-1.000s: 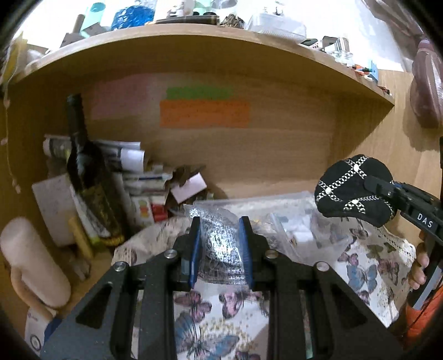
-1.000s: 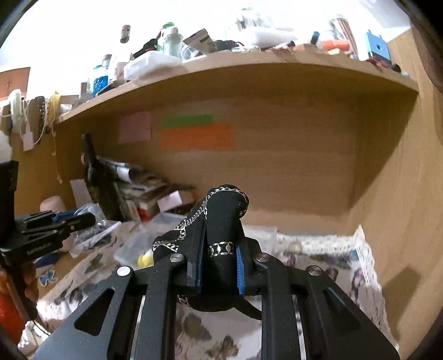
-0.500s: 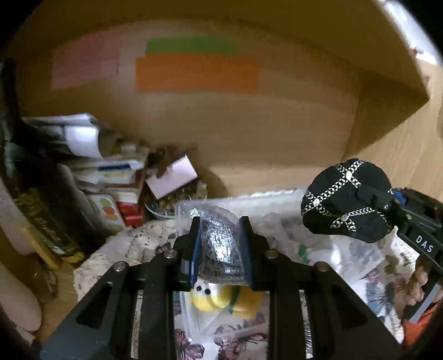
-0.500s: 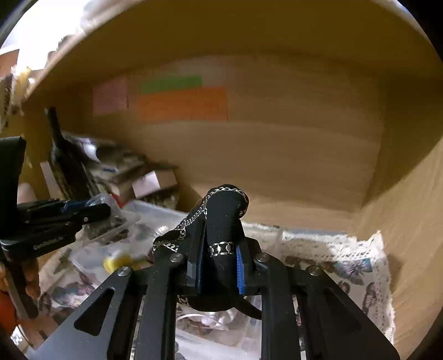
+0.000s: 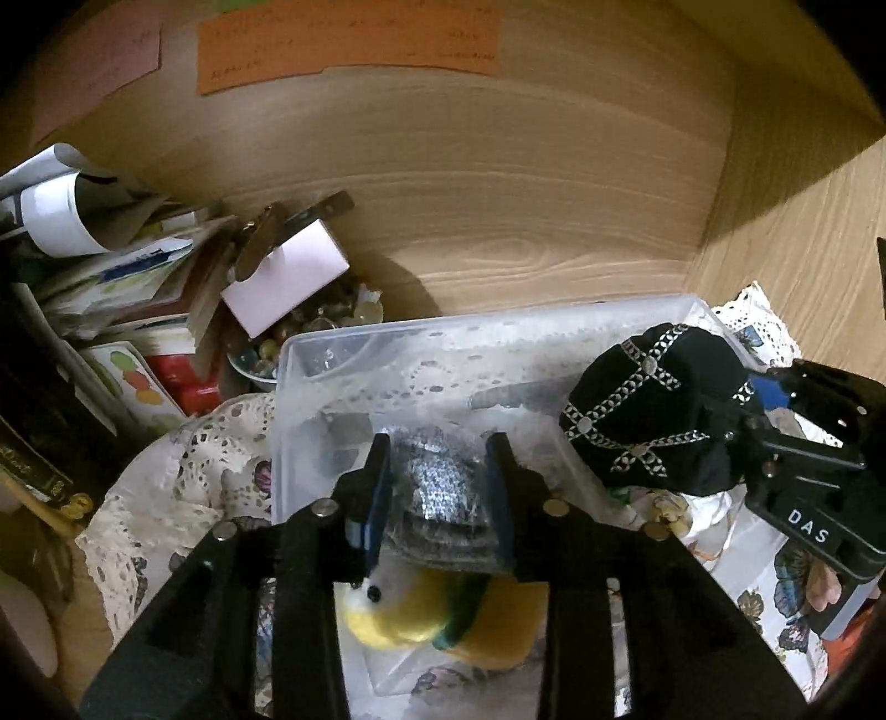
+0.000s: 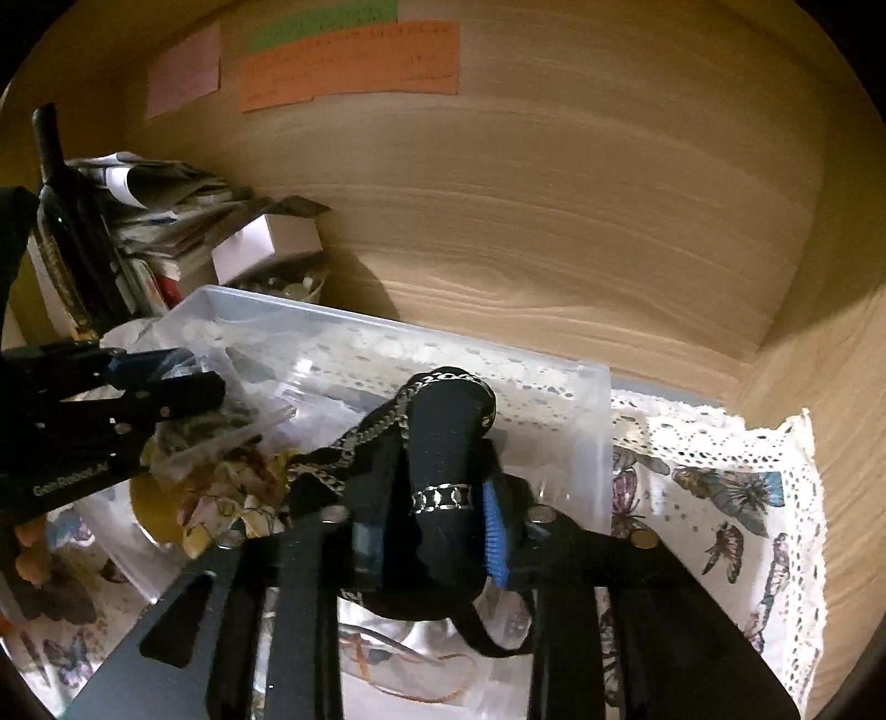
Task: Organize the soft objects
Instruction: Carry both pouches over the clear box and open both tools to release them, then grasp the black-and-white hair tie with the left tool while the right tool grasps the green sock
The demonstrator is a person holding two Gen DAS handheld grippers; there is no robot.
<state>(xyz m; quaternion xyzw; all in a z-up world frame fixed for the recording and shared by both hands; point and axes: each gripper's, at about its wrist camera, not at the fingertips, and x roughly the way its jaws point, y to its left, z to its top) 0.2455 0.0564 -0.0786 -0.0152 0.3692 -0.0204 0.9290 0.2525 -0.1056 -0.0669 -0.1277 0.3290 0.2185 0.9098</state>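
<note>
Soft objects sit above and inside the clear plastic bin point(image 5: 554, 327), which stands on a butterfly-print cloth with lace edging point(image 6: 720, 487) in a wooden alcove.

Far left: your clutter. A dark glass bottle point(image 6: 61, 221) stands upright against a slumped stack of papers and booklets point(image 5: 111, 260); a small white box point(image 5: 288, 279) leans over a bowl of small mixed bits point(image 5: 310, 327), just beside the bin's left rear corner. All of it crowds that side of the bin.

Your left gripper point(image 5: 440, 498) is over the bin's left half. Its jaws are opening, with a grey-silver knitted piece in a crinkled clear bag point(image 5: 437, 487) between them; the bag fills the gap, and the pads appear to touch its sides. Directly below lies a fuzzy yellow and white plush toy point(image 5: 421, 609) with a black bead eye and a green band, inside the bin.

Your right gripper point(image 6: 432, 531) is over the bin's right half. Its jaws are opening around a black soft pouch point(image 6: 443, 443), rounded, matte, crossed with silver chain trim and studs. The pouch stands up between the pads, apparently touching them.

A floral fabric bundle point(image 6: 232, 498) lies in the bin between the two tools.

Rear wall: smooth wood grain, with pink point(image 6: 183, 69), green point(image 6: 326, 22) and orange paper notes point(image 6: 349, 63) stuck flat.
</note>
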